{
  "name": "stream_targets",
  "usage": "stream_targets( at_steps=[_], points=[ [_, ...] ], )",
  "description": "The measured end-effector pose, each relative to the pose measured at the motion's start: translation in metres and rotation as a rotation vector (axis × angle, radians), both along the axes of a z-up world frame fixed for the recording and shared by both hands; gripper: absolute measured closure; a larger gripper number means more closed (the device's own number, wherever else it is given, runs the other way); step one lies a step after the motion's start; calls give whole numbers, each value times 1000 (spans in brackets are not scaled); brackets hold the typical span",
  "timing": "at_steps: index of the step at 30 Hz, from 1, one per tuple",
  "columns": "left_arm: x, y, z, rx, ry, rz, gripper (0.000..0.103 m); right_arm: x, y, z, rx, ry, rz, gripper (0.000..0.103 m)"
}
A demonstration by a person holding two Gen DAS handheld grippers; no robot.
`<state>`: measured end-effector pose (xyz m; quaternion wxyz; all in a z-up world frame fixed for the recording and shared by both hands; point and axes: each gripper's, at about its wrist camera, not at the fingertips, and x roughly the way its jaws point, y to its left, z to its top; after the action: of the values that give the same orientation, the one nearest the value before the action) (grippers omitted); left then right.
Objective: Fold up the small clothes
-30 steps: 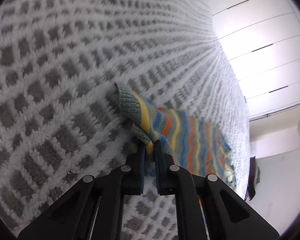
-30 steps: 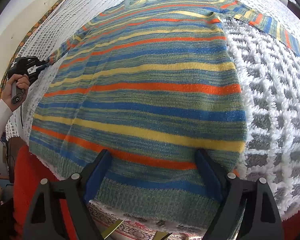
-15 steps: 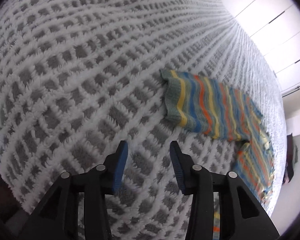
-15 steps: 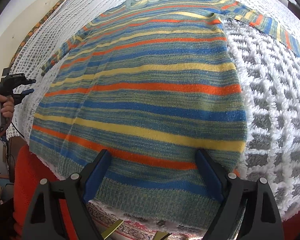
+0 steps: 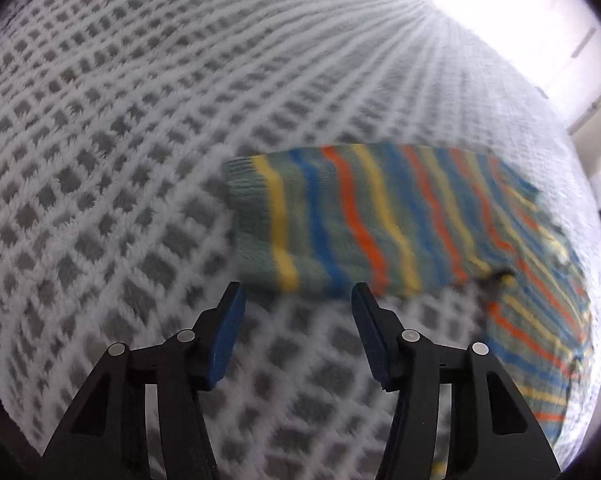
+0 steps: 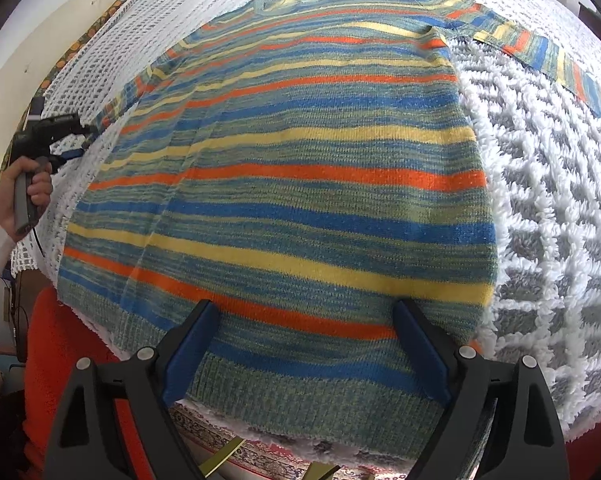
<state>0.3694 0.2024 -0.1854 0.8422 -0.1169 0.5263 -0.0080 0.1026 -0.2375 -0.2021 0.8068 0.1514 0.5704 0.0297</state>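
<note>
Lying flat on a white-and-grey checked blanket (image 6: 540,208) is a striped sweater (image 6: 284,184) (blue, orange, yellow bands). The left gripper (image 5: 296,300) hovers by its sleeve (image 5: 340,216), jaws opening, nothing between them. The right gripper (image 6: 304,316) hangs spread wide over the hem, gripping nothing.

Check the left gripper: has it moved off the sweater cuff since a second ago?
Yes. The left gripper has let go and backed away: the sleeve cuff now lies flat on the checked blanket, beyond the fingertips, nothing between the opening jaws.
</note>
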Motion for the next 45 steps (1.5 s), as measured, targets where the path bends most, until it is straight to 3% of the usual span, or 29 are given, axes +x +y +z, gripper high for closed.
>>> stream_targets(
  at_steps=[2,4,6,9,12,13,15,17,22,45],
  points=[
    [-25,-28,21,49,-81,-72,20,-5,-5,12,2,-70,-22,15],
    [-53,-64,36,80,-164,-145,6,-12,-9,26,-42,-154,-43,14],
    [-76,-109,36,58,-195,-235,6,-13,-13,33,-80,-192,-63,14],
    [-87,-166,16,39,-148,-319,6,-10,-22,26,-64,-167,-78,14],
    [-89,-216,-22,111,-125,-320,5,-14,-29,20,-86,-182,-80,14],
    [-89,-223,-35,135,-105,-322,1,-17,-29,19,-107,-195,-71,14],
    [-89,-230,-61,188,-100,-337,0,-21,-32,17,-145,-206,-51,14],
    [-98,-231,-58,190,-167,-337,0,-25,-36,14,-153,-193,-58,14],
    [-99,-235,-53,183,-179,-346,0,-28,-53,1,-74,-150,-85,14],
    [-102,-231,-58,197,-185,-342,0,-25,-56,-5,-49,-141,-62,11]
  ],
)
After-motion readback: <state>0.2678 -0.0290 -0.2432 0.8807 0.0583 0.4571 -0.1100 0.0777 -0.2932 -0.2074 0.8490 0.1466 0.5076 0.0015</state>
